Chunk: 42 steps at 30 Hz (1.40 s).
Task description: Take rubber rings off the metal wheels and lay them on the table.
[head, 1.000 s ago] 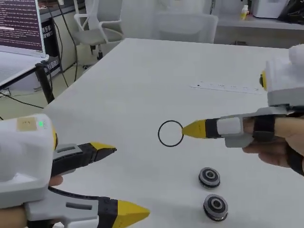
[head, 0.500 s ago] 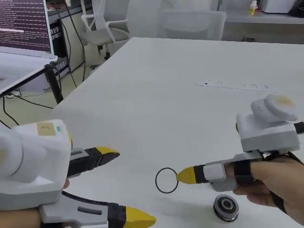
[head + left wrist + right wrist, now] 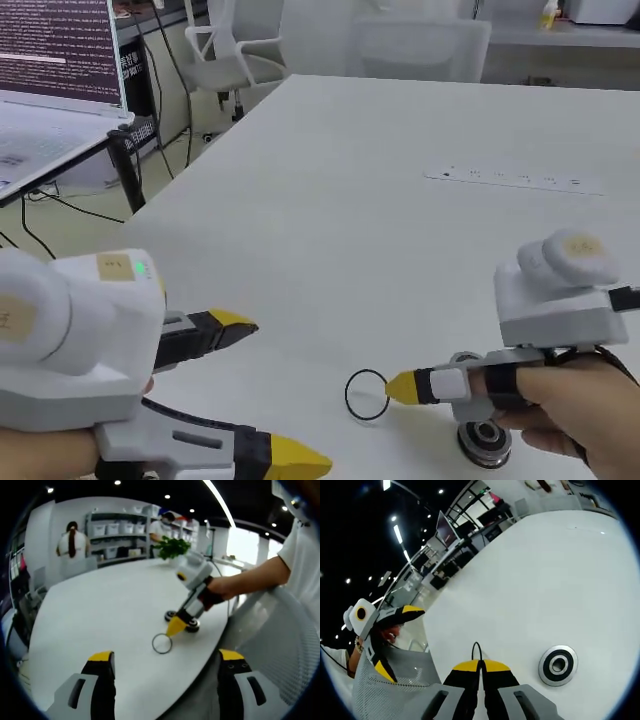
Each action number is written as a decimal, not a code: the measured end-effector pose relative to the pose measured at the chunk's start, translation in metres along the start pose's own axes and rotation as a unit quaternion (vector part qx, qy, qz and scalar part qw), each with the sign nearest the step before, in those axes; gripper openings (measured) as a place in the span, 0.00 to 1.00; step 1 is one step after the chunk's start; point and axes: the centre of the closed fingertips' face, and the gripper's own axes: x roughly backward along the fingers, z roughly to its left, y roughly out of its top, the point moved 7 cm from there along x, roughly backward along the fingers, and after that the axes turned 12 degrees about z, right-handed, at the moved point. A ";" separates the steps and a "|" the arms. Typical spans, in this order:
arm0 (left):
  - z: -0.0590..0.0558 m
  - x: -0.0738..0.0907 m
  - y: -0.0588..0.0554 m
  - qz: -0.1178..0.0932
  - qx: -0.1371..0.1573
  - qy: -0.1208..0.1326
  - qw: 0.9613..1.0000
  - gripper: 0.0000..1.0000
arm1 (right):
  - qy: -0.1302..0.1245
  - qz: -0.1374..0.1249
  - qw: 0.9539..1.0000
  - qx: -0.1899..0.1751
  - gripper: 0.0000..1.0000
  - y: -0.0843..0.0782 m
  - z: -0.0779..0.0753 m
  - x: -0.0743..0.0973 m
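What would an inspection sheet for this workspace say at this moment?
Surface: white table, no marks seen.
Job's things: black rubber ring off its wheel, low at the table; contact cannot be told. Two metal wheels lie beside it.
Clutter: white power strip on the far part of the table.
Grippers: right gripper shut on the ring's rim; left gripper open, holding nothing.
Cables: black cables by the side desk, off the table.
Surroundings: monitor and office chair; a person at shelves in the left gripper view.
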 end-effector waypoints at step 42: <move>-0.005 0.000 0.001 -0.012 0.016 -0.024 1.000 0.82 | -0.030 -0.054 0.981 0.184 0.26 0.020 0.048 0.077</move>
